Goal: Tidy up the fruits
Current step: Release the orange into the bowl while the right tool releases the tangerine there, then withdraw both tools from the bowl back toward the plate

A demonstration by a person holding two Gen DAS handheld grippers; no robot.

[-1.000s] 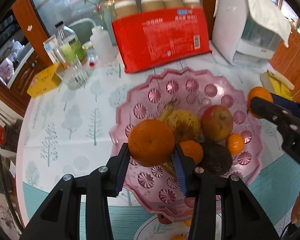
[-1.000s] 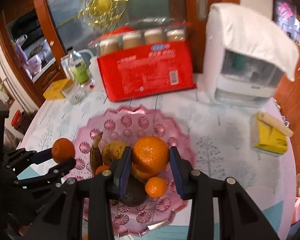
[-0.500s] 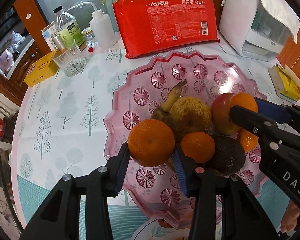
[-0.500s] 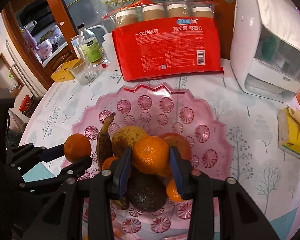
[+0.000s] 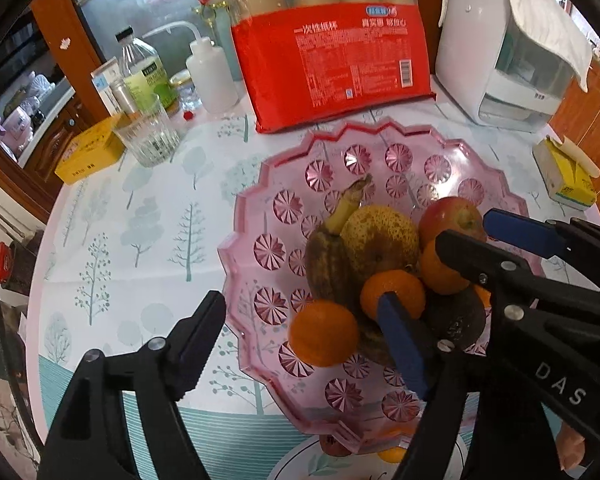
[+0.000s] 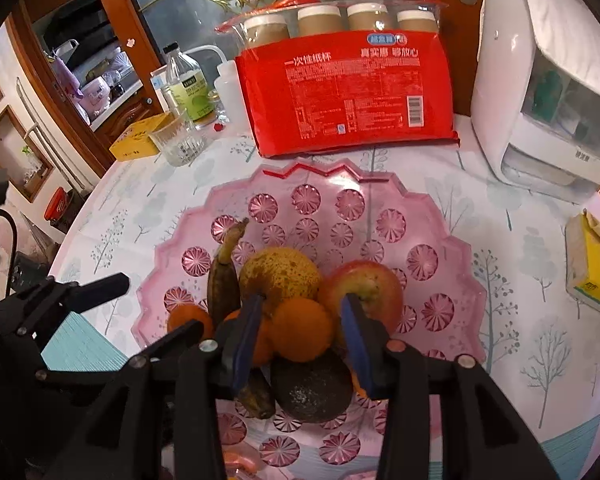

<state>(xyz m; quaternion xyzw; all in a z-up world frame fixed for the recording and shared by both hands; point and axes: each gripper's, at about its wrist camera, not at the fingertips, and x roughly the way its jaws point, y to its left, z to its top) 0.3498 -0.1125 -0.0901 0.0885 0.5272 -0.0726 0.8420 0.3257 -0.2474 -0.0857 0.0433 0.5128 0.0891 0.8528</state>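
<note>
Left gripper (image 5: pixel 300 344): jaws just opened wide, mandarin (image 5: pixel 324 333) released onto pink tray (image 5: pixel 260 208). Right gripper (image 6: pixel 300 338): angled down over tray, jaws just parting, orange (image 6: pixel 302 328) loose between.

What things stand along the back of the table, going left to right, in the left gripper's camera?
Yellow box → drinking glass → white squeeze bottle → red pack of paper cups → white machine → yellow tissue pack.
</note>
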